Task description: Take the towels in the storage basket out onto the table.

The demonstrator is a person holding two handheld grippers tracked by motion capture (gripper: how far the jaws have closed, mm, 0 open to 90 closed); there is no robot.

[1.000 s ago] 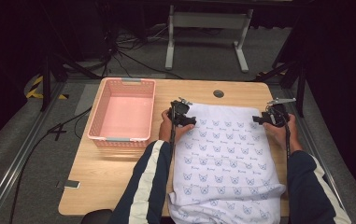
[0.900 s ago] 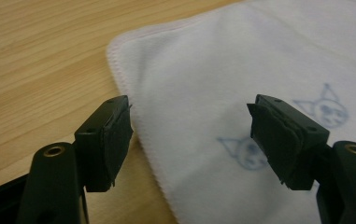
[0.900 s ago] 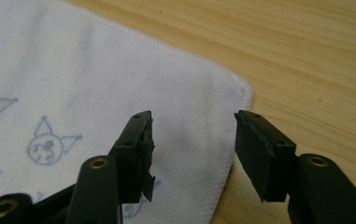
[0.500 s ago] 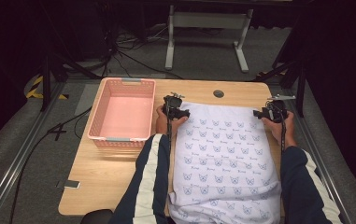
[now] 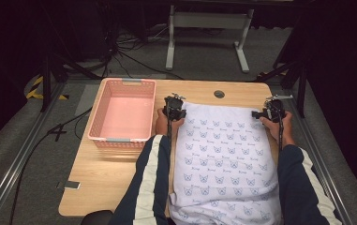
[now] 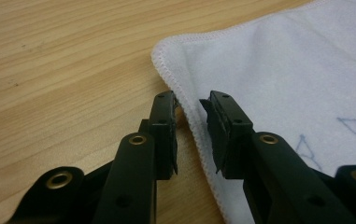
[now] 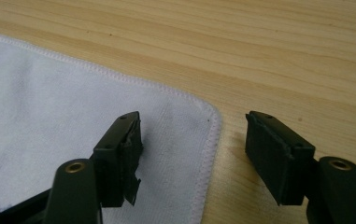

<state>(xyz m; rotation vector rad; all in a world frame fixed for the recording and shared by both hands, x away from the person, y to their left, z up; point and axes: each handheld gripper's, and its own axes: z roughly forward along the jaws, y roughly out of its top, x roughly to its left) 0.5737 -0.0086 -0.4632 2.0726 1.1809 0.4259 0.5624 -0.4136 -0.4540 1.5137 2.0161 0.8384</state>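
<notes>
White printed cloth (image 5: 225, 159) lies flat on the right half of the table (image 5: 110, 183), its near end hanging over the near edge between the person's sleeves. Both far corners lie flat on the wood.

Left gripper (image 6: 192, 116): the jaws have just been closing and stand narrowly apart astride the hemmed left edge just short of the far left corner. One jaw is over bare wood, the other over cloth. The hem sits in the gap; the pads do not appear to press it yet.

Right gripper (image 7: 192, 140): the jaws have just been opening and stand wide, one over cloth, the other over wood, with the far right corner between them and untouched.

Step in hand, as judged: pinch both far corners for a lift or fold.

Procedure:
1. Lower each gripper until the outer jaw tip slides under the hem.
2. Close on the stitched border, not the thin field inside it, so the cloth does not slip.
3. Close both grippers before lifting; raise them together to keep the far edge taut and level.

Pink basket (image 5: 122, 112) stands at the left, apart from the cloth; keep the left elbow off it.
</notes>
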